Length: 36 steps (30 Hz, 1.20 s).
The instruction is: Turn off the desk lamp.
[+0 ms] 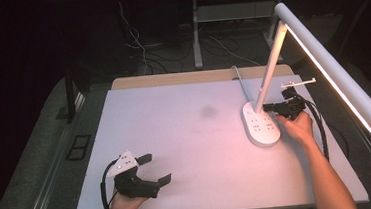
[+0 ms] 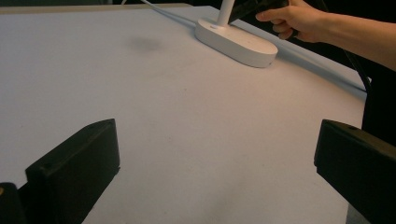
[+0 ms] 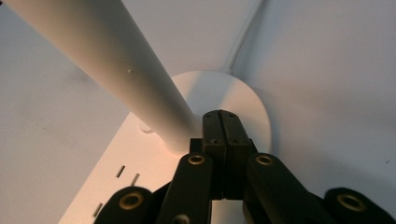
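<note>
Right gripper with jaws pressed flat together, nothing between them, tip poised just over the lamp base beside the foot of the stem; in the high view, at about 3 o'clock on the surface. Likely about to press a control there, or just finished pressing: cannot tell which. Light bar already glowing, so perhaps little left to do. Left gripper spread wide, empty, resting low at 7 o'clock, well apart from the lamp. Materials: matte black, blocky jaws with brass-coloured pivots; smooth white plastic on the oval base, with small slot markings on its top; round tapering stem, tilted; long slim bar overhead. White cord running off toward 12 o'clock. Pale, matte surface, one faint grey smudge near the centre.
</note>
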Motion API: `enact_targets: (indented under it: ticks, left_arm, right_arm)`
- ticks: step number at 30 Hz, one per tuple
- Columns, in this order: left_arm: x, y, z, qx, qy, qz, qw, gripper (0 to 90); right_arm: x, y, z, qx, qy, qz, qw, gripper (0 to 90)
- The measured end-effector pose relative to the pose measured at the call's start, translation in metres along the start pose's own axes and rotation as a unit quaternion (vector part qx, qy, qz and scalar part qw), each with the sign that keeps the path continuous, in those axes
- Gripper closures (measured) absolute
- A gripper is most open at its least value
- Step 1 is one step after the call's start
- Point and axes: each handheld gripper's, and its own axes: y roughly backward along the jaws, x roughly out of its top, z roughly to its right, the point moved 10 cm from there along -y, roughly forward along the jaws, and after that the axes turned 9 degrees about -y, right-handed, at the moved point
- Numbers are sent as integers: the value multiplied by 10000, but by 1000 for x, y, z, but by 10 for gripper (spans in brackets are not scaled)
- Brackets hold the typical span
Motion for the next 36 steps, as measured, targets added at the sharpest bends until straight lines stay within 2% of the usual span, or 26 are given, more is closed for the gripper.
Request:
enact_targets:
  ticks: [3,19,24,25,26,28,32,36]
  left_arm:
    - [0,0,1,-9,-11,-5,10000,0]
    - [0,3,-3,23,21,33,10000,0]
    - [0,2,-3,25,24,28,10000,0]
    - [0,2,-2,23,24,21,10000,0]
    - [0,2,-2,16,12,18,10000,0]
    - [0,2,-2,14,7,21,10000,0]
    - [0,2,-2,25,26,18,10000,0]
    - [0,2,-2,28,26,30,10000,0]
  right_arm:
    - [-1,-1,0,-15,-85,18,10000,900]
    - [0,1,0,-129,-155,-46,9998,900]
    - [-1,7,4,-231,-171,-71,9996,900]
    - [0,9,5,-202,-129,-13,9997,900]
    - [1,12,4,-176,-214,-4,9996,900]
    - [3,18,5,-191,-204,63,9996,900]
    - [4,28,1,-170,-188,94,9996,900]
    - [4,37,-7,-116,-72,130,9998,900]
